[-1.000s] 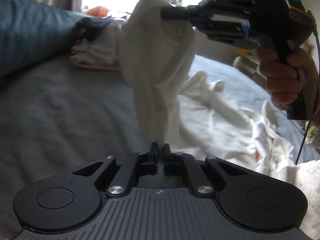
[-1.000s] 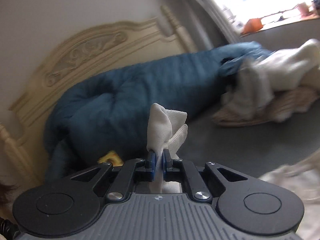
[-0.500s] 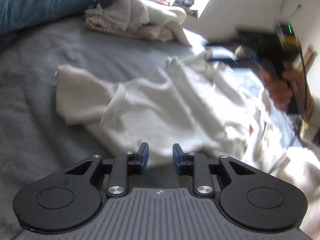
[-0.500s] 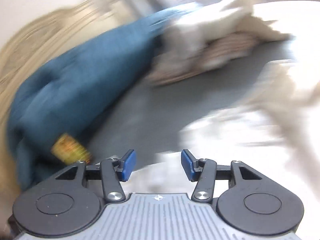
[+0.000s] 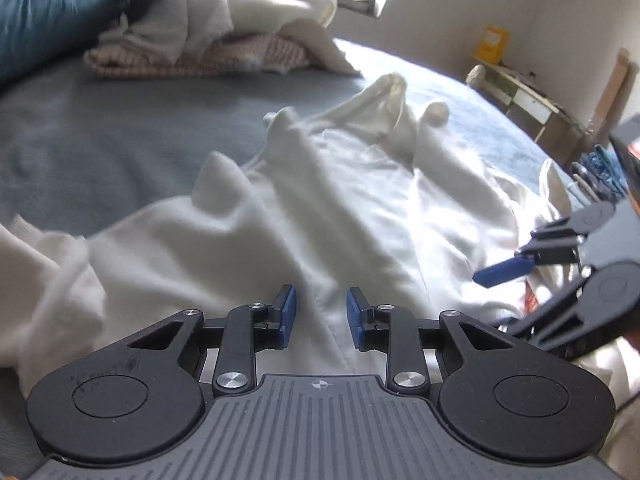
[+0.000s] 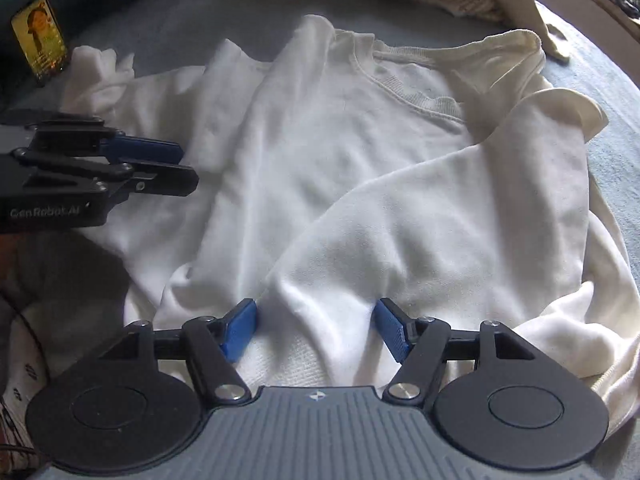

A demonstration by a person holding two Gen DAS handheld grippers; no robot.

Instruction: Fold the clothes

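Daylight came from behind the clothes pile (image 5: 208, 40), blown out there; white sweatshirt (image 5: 360, 208) glared, slight motion blur, fisheye edges bent, corners dark.

The sweatshirt (image 6: 360, 168) lies spread and rumpled on the bed (image 5: 100, 132), collar toward the far side, one part folded over its right half in the right wrist view; behind it, at the far edge of the bed, sits a heap of clothes (image 5: 208, 44), with a duvet (image 5: 44, 4) to the left of that heap; the left gripper (image 5: 318, 316) hangs over the near hem, cloth below its parted jaws; the right gripper (image 6: 316, 330) is over the near edge too, jaws opening with a ridge of cloth between them; right of the bed stands a desk (image 5: 528, 100); a small packet (image 6: 38, 38) lies beyond the left sleeve.
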